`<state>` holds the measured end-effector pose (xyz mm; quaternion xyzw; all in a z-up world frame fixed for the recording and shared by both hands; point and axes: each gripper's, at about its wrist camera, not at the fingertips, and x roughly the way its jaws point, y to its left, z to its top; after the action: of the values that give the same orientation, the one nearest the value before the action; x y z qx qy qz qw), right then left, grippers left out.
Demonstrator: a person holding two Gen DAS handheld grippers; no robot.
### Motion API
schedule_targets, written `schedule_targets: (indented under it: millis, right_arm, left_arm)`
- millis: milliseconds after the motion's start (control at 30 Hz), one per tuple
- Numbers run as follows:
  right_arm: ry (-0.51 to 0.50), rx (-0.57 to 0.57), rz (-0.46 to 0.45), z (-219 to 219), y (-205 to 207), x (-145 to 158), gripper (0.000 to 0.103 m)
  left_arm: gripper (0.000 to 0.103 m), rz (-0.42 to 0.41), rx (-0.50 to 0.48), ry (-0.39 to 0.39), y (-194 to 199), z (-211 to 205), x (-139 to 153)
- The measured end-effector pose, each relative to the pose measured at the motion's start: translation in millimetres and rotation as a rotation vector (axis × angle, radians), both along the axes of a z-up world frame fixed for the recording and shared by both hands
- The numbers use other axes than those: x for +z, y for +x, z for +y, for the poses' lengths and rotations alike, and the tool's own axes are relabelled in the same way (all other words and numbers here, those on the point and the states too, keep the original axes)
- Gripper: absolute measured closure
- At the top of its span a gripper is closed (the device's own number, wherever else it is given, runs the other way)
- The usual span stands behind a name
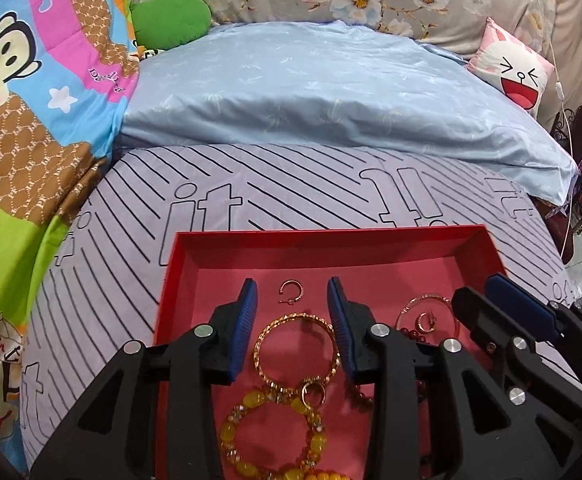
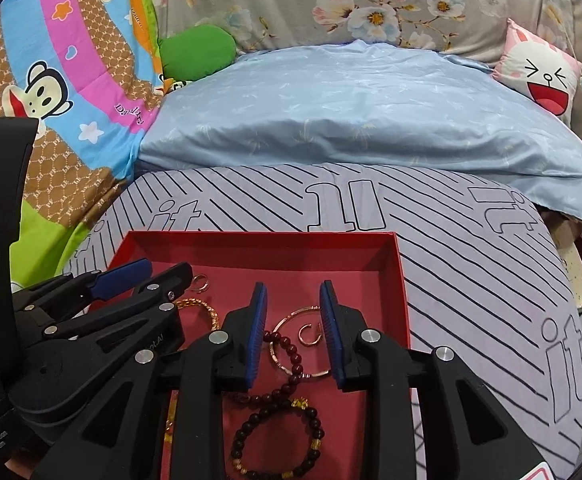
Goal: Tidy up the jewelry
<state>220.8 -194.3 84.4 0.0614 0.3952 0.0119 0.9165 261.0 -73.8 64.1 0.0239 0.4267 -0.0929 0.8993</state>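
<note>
Left hand-held gripper [image 1: 293, 292] and right hand-held gripper [image 2: 293, 294] side by side, jaws parted, angled downward

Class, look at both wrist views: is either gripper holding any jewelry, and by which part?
Nothing is held: left gripper and right gripper hover open above the red tray.

Bed [image 1: 103, 300] covered with a grey-lilac sheet [image 2: 471, 280], black diagonal stripes and outlined "it" lettering. Red shallow box [image 1: 171, 280] sits open directly on the sheet, near edge of the bed. Behind it, well apart, a light blue pillow [image 1: 331, 92] lies across the bed. At left a colourful cartoon-monkey quilt [image 1: 31, 100] bunches against the sheet edge. Green cushion [image 1: 171, 20] rests at the pillow's far left corner, touching the quilt. White-and-pink laughing-face cushion [image 1: 515, 68] stands at the pillow's far right. Floral grey fabric [image 2: 371, 0] at the back.
</note>
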Motion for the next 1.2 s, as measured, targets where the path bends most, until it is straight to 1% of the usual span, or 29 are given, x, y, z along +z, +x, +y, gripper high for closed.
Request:
schedule_targets:
  millis: [100,200,333,500,600,767,800,1000,1200]
  right_arm:
    - [-0.023,-0.012,-0.036,2.4,-19.9,17.0,0.068]
    - [-0.043,-0.017,-0.051,5.6,-38.0,29.7,0.068]
    - [-0.044,-0.034,-0.047,6.3,-60.7,36.6,0.063]
    - [-0.023,-0.042,-0.025,5.3,-88.6,33.5,0.059]
    - [-0.036,-0.043,-0.016,6.0,-104.9,31.1,0.056]
    - [-0.022,-0.048,-0.002,6.2,-123.2,27.7,0.05]
    - [-0.02,-0.05,-0.002,6.5,-124.7,28.1,0.047]
    - [-0.011,-0.057,-0.006,5.0,-139.0,28.0,0.041]
    - [-0.045,-0.058,-0.02,9.2,-148.1,30.2,0.039]
  left_arm:
    - [0.068,-0.03,0.0,-0.011,-16.5,4.3,17.0]
    - [0.06,-0.049,0.006,-0.003,-35.8,8.7,28.5]
    - [0.059,-0.064,0.009,0.015,-59.5,10.9,35.2]
    - [0.058,-0.044,0.0,0.02,-87.5,13.9,34.9]
    - [0.051,-0.027,0.001,0.029,-104.4,16.3,29.0]
    - [0.048,0.004,0.017,-0.002,-123.9,24.1,21.7]
    - [0.048,0.006,0.023,-0.004,-127.0,25.7,21.6]
    - [0.045,-0.007,0.033,0.01,-142.3,29.2,24.8]
    - [0.044,-0.027,0.037,0.028,-152.1,30.3,28.1]
